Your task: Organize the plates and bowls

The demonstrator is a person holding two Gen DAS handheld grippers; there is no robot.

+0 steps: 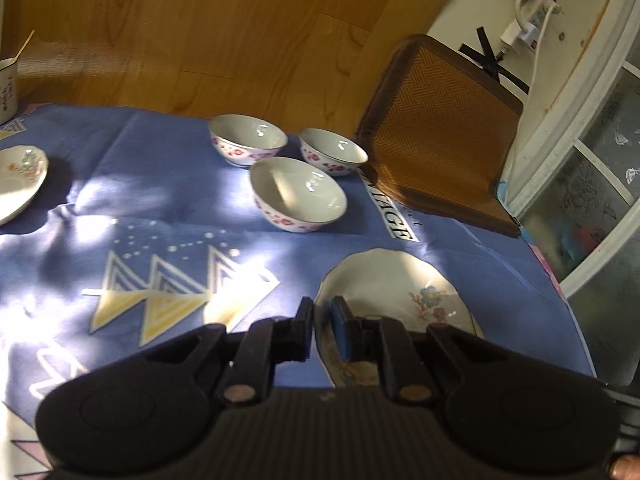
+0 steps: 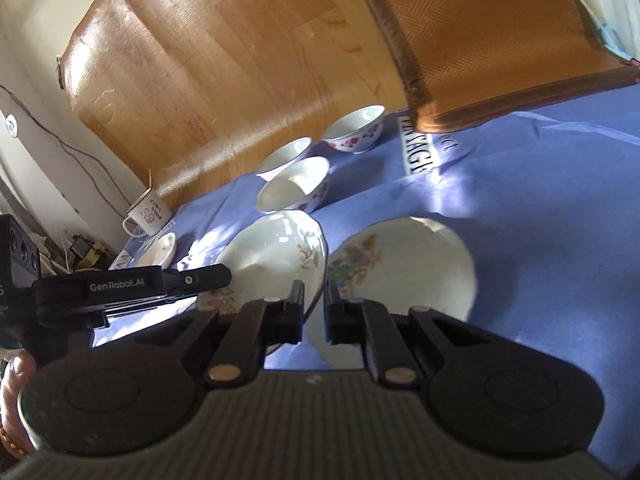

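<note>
My left gripper (image 1: 322,320) is shut on the left rim of a white floral plate (image 1: 392,292) lying over the blue cloth (image 1: 160,184). In the right wrist view that gripper (image 2: 226,271) reaches in from the left onto the left-hand plate (image 2: 272,256). My right gripper (image 2: 314,304) is shut on a plate rim just where that plate meets a second floral plate (image 2: 404,272); the pinched rim looks like the second plate's. Three white bowls with pink flowers (image 1: 248,136) (image 1: 334,148) (image 1: 298,188) stand apart near the far edge. A third plate (image 1: 20,176) lies far left.
An enamel mug (image 2: 148,212) stands at the cloth's left corner by the third plate. A brown woven chair cushion (image 1: 436,120) abuts the table's far right edge. Beyond are wooden floor, a wall with taped cables, and a glass door on the right.
</note>
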